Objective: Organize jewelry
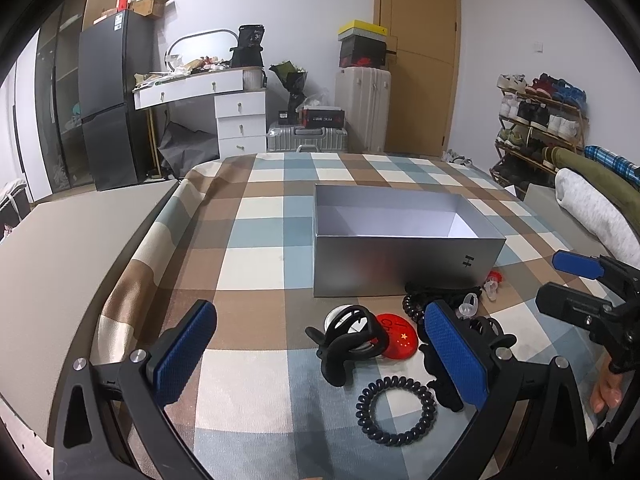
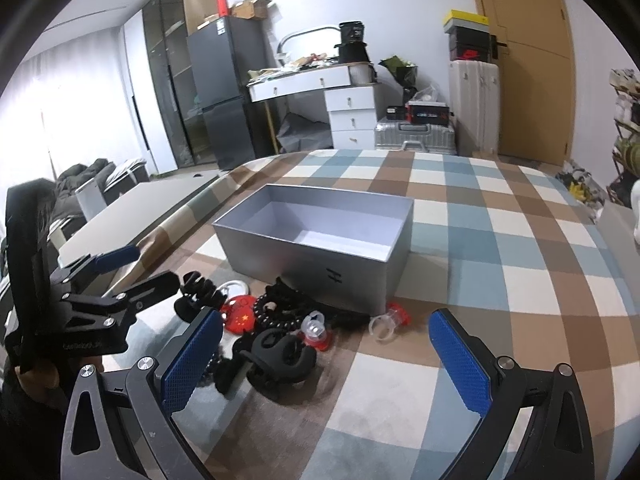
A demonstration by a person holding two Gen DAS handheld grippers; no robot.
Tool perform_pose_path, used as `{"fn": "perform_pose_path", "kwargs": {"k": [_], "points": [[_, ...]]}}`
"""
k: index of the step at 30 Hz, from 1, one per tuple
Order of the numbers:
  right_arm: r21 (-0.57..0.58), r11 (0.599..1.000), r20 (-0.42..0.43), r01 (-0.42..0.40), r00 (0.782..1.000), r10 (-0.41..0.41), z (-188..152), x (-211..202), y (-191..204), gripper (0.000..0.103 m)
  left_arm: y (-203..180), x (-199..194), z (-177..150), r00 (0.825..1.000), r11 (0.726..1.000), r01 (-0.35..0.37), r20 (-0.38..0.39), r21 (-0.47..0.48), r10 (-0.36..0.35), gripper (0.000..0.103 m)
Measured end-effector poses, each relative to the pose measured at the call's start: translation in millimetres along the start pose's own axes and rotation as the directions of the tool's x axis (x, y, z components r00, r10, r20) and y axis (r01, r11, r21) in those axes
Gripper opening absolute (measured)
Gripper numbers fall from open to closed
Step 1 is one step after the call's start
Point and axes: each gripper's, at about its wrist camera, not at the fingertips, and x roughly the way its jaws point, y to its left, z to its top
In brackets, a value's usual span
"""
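Note:
An open, empty grey box (image 1: 404, 264) stands on the checked cloth; it also shows in the right wrist view (image 2: 320, 256). In front of it lies a pile of hair accessories: a black claw clip (image 1: 348, 344), a red round badge (image 1: 398, 336), a black spiral hair tie (image 1: 396, 410), clear and red rings (image 2: 314, 332). A second black claw clip (image 2: 276, 360) lies near my right gripper. My left gripper (image 1: 320, 354) is open, just before the pile. My right gripper (image 2: 326, 364) is open and empty, its left pad next to the clip.
The cloth (image 1: 260, 240) covers a bed with a bare grey mattress edge (image 1: 60, 264) on the left. Rolled blankets (image 1: 596, 204) lie at the right. A dresser (image 1: 236, 116), fridge, suitcases and shoe rack stand behind.

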Motion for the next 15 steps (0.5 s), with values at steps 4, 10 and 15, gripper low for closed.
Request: {"fn": "perform_pose_path", "kwargs": {"k": [4, 10, 15], "points": [[0.008, 1.0, -0.015, 0.013, 1.0, -0.013, 0, 3, -4, 0.103, 2, 1, 0, 1.0, 1.0, -0.005, -0.005, -0.005, 0.005, 0.102], [0.042, 0.998, -0.066, 0.043, 0.997, -0.041, -2, 10, -12, 0.103, 7, 5, -1, 1.0, 1.0, -0.018, -0.023, -0.02, 0.017, 0.101], [0.074, 0.997, -0.114, 0.01, 0.993, -0.001, -5, 15, -18, 0.103, 9, 7, -2, 0.999, 0.999, -0.023, -0.035, -0.026, 0.023, 0.101]]}}
